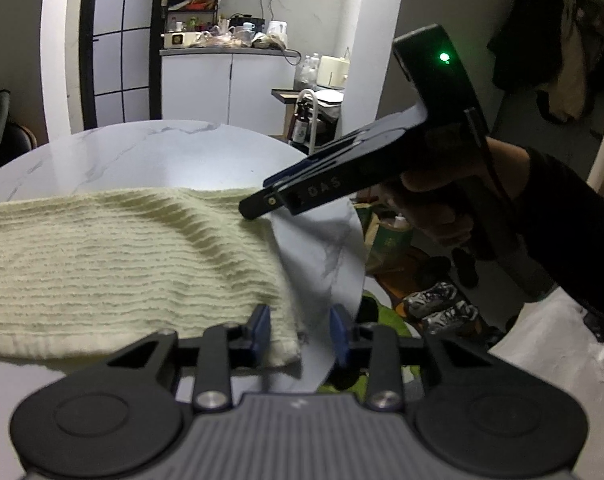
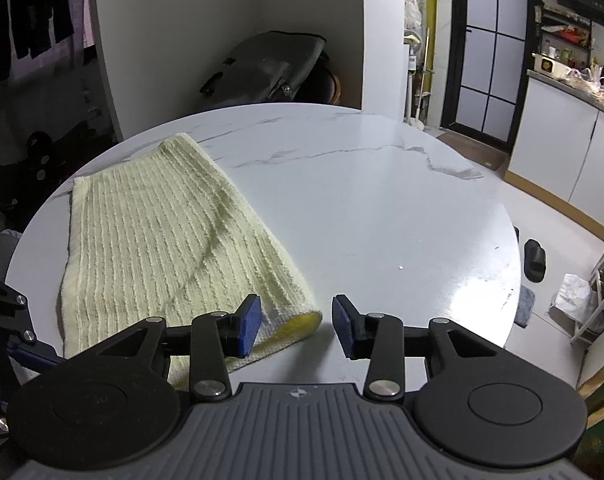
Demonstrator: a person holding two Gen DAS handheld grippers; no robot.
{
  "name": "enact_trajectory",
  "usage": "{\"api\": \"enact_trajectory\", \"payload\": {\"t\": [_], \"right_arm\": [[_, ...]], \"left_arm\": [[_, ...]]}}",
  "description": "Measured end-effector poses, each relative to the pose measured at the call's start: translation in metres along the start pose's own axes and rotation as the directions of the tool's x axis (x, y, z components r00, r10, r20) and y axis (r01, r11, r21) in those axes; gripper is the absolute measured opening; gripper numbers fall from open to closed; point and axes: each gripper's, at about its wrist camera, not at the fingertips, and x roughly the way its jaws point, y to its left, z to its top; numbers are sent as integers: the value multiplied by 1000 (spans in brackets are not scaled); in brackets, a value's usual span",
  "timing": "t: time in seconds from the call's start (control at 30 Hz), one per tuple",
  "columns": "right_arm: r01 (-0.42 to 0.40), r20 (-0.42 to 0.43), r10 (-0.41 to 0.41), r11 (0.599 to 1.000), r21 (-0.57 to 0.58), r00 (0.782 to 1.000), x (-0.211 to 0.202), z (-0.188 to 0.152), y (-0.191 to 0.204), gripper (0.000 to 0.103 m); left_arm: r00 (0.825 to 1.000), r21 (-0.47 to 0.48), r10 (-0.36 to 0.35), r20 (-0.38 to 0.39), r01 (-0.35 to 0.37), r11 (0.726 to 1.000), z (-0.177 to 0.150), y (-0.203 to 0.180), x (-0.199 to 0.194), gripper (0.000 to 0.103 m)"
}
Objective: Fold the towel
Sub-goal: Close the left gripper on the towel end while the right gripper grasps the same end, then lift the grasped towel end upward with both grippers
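Marble table (image 2: 381, 208) bears towel (image 2: 162, 240), claws open.

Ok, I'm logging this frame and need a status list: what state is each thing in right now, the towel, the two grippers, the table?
Pale yellow ribbed towel: folded over, flat on the table, one corner between the right gripper's open pads.
Left gripper: open, at the towel's near corner.
Right gripper: open, at the towel's other end.
Round white marble table: bears the towel near its edge.
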Motion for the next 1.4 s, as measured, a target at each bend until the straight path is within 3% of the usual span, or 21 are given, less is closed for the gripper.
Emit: {"api": "enact_trajectory", "payload": {"t": [0.07,0.13,0.23,0.33,0.43,0.53,0.77,1.0,1.4], "right_arm": [[-7,6,7,1000,1,1000,1,-1,-1,38],[-15,13,15,1000,5,1000,1,-1,-4,17],[-17,18,17,1000,19,1000,0,-3,-8,7],[-7,20,6,1000,14,1000,-5,-7,-8,6],[4,18,-4,1000,20,1000,-10,-10,-8,6],[11,13,-11,999,33,1000,-15,-14,-7,6],[26,22,-27,999,20,999,-32,-11,3,6],[46,64,-45,999,-14,997,-47,9,18,6],[46,124,-38,997,-62,992,-52,54,44,6]], "left_arm": [[1000,5,6,-1,-6,1000,0,-2,0,37],[1000,11,16,-3,-16,1000,0,-3,-2,38],[1000,15,28,-2,-28,999,0,-3,-2,38],[999,17,40,-1,-40,999,0,-3,0,36],[997,13,80,-5,-79,997,3,-2,3,17],[996,7,91,-7,-91,996,3,1,3,12],[999,-22,41,-13,-42,999,3,14,-4,8],[999,-20,12,52,-11,1000,11,20,-26,8],[989,-115,42,140,-26,993,22,67,-59,8]]}}
